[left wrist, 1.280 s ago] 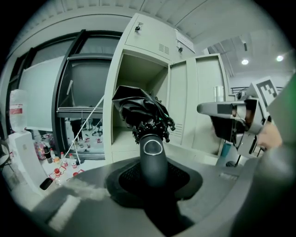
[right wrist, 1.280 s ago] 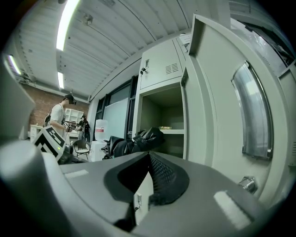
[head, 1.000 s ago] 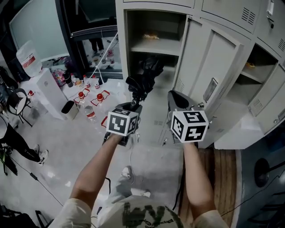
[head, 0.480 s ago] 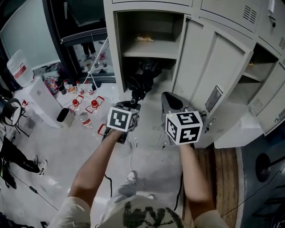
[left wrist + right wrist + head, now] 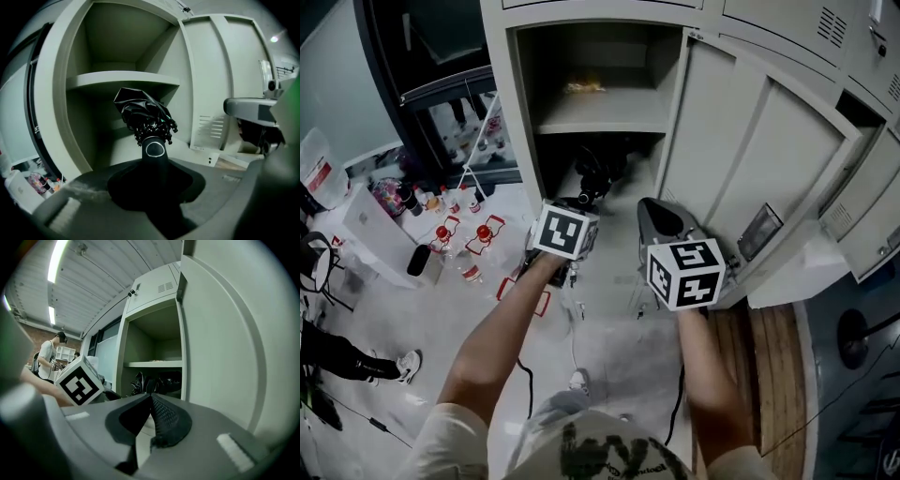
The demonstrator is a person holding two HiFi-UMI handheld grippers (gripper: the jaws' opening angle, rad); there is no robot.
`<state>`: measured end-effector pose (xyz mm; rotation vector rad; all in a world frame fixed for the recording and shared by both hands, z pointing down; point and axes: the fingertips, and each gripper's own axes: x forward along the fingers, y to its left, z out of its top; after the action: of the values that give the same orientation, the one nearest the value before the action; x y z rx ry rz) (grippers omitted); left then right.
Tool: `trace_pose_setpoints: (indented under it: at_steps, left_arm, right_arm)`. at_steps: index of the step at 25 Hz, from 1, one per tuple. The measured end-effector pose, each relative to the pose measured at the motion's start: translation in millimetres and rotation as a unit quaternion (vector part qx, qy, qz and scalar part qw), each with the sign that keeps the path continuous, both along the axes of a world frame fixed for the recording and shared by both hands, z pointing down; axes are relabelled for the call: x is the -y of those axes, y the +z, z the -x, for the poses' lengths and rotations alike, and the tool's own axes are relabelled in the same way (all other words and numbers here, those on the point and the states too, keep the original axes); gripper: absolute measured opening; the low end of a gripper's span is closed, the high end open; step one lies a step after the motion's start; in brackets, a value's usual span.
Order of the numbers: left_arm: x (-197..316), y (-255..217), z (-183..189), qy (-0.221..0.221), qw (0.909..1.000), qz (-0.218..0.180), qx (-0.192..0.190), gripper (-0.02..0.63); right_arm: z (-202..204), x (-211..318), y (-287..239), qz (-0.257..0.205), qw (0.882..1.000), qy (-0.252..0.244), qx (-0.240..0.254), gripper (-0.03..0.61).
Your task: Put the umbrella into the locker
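A folded black umbrella (image 5: 596, 176) sticks out ahead of my left gripper (image 5: 579, 202), which is shut on its round-ended handle (image 5: 154, 149). Its bunched canopy (image 5: 142, 111) reaches into the open grey locker (image 5: 517, 112), just below the shelf (image 5: 598, 112). The locker door (image 5: 750, 159) stands swung open to the right. My right gripper (image 5: 662, 217) hovers beside the left one, in front of the door's edge. Its jaws (image 5: 151, 399) meet at the tips with nothing between them. In the right gripper view the umbrella (image 5: 152, 382) shows dark under the shelf.
A small yellowish item (image 5: 581, 86) lies on the locker shelf. Several red-capped bottles (image 5: 455, 234) and a white box (image 5: 366, 220) stand on the floor to the left. Another locker (image 5: 862, 131) stands open at right. A person (image 5: 47, 362) stands far left.
Both grippers have moved forward toward the locker. The umbrella's canopy has gone from in front of the opening to under the shelf. The left grip is unchanged.
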<state>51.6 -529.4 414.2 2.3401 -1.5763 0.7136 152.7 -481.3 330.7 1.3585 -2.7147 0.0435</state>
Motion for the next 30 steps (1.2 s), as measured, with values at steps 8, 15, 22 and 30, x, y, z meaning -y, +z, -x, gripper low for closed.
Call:
trace_pose_setpoints:
  at_steps: [8,15,22,30]
  left_arm:
    - [48.4,-1.1,7.1,0.006,0.9975,-0.010,0.069,0.117]
    - [81.3,4.7,10.2,0.018,0.9961,0.004,0.086,0.118]
    - [102.6,34.1,10.7,0.012,0.9938,0.068,0.087,0.121]
    - [119.7,50.5,10.5,0.013,0.9885,0.100,0.113,0.126]
  right_arm:
    - [4.1,23.8,4.8,0.000,1.000,0.015,-0.001,-0.002]
    - [6.9,39.5,11.0,0.003,1.000,0.028,-0.001,-0.002]
    - [4.3,48.8,16.3,0.004,0.999,0.039,-0.003,-0.002]
    - [2.6,48.4,16.9,0.000,0.999,0.044,-0.002,-0.002]
